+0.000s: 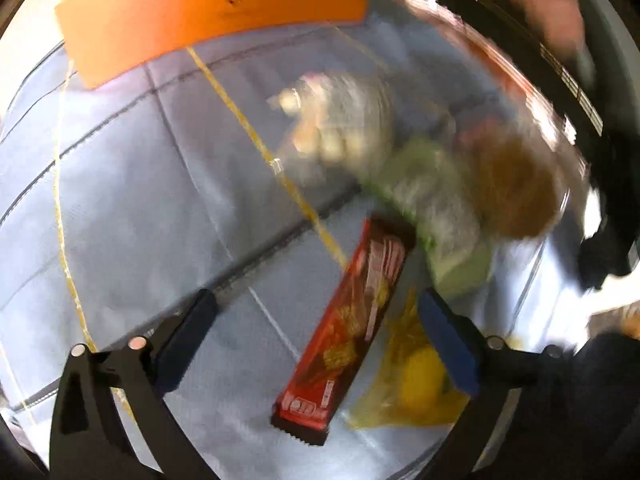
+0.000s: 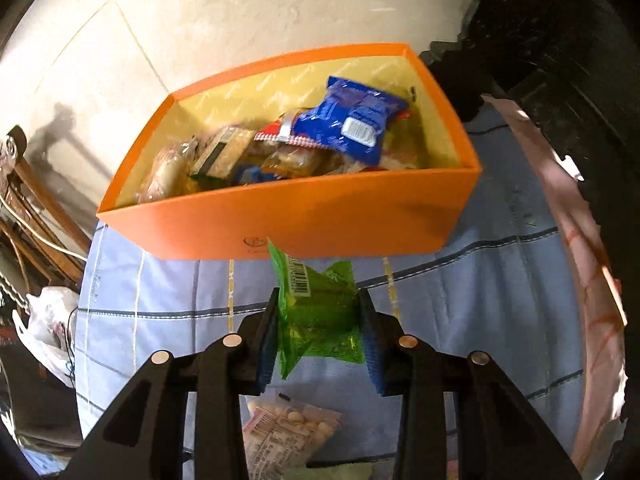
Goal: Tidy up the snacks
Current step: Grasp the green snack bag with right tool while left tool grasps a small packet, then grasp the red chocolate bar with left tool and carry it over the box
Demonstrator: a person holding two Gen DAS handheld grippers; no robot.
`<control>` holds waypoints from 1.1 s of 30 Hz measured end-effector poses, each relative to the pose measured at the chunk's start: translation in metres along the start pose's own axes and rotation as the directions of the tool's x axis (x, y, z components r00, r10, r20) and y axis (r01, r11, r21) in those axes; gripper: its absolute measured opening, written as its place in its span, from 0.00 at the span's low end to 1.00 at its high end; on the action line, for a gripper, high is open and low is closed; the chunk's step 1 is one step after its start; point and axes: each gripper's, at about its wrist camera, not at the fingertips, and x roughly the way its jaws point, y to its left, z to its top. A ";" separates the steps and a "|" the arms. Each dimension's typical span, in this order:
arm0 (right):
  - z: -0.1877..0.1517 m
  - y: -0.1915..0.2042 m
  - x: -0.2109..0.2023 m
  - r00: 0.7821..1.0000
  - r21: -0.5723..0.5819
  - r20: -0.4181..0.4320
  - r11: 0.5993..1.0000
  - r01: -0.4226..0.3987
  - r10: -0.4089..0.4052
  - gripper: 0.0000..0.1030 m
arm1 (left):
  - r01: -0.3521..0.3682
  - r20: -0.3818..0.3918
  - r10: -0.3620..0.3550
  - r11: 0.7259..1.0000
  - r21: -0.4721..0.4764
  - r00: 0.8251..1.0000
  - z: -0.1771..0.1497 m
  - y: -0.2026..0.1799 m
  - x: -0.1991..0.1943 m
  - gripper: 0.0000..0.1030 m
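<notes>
My right gripper [image 2: 318,312] is shut on a green snack packet [image 2: 316,312] and holds it above the table, just in front of the orange box [image 2: 304,216]. The box holds several snacks, with a blue packet [image 2: 356,120] on top. My left gripper [image 1: 316,312] is open over a long red biscuit pack [image 1: 348,332] lying on the blue checked cloth [image 1: 140,200]; the pack lies between the fingers. A yellow packet [image 1: 416,384] lies beside the right finger. The left wrist view is blurred.
Blurred snack packets lie beyond the red pack: a clear bag of pale pieces [image 1: 340,120], a pale green packet [image 1: 440,216], a brown one [image 1: 516,188]. A bag of pale round snacks [image 2: 288,428] lies under the right gripper. Wooden chairs [image 2: 24,208] stand at left.
</notes>
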 end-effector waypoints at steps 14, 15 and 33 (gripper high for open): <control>-0.004 -0.015 -0.051 0.985 0.036 0.076 0.987 -0.156 0.153 0.35 | 0.068 -0.010 -0.069 0.991 -0.117 0.998 -0.002 -0.020 -0.058 0.23; -0.004 -0.017 -0.060 0.984 0.034 0.088 0.987 -0.158 0.155 0.35 | 0.087 0.071 -0.074 0.978 -0.191 0.995 -0.003 -0.012 -0.079 0.23; 0.040 -0.055 -0.148 0.939 0.052 0.274 0.972 -0.228 0.206 0.36 | -0.063 0.303 0.147 0.961 -0.270 0.941 0.084 0.069 -0.178 0.11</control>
